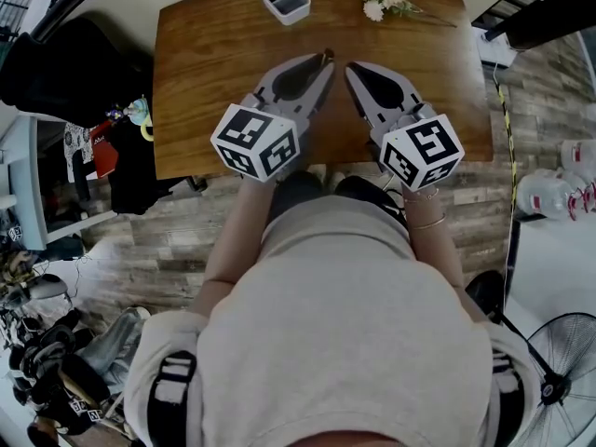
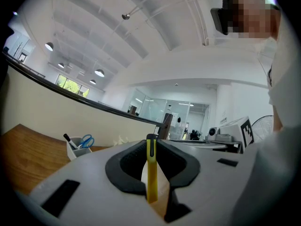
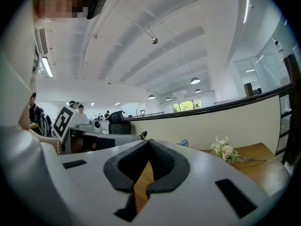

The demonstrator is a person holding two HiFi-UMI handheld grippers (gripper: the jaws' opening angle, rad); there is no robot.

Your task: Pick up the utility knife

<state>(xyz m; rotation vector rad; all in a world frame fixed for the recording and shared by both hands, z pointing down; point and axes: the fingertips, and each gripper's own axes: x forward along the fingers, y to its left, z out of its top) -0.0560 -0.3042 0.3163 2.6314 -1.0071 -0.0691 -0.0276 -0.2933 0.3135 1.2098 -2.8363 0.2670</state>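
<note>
We noted the left claw (image 1: 323, 60) pinching the yellow utility knife (image 2: 151, 168) between its pads, apparently clear of the counter (image 1: 205, 82). The right claw (image 3: 148, 144) was pressed together, empty. We judged the pick-up essentially done.

We hold both claws out in front of us, about level, side by side, with their tips angled toward each other. Our left claw (image 1: 326, 59) is clamped on a yellow utility knife (image 2: 151, 173). Our right claw (image 1: 352, 68) is empty, its jaws closed together. Our left forearm (image 1: 237, 236) and right forearm (image 1: 434, 242) reach forward.
</note>
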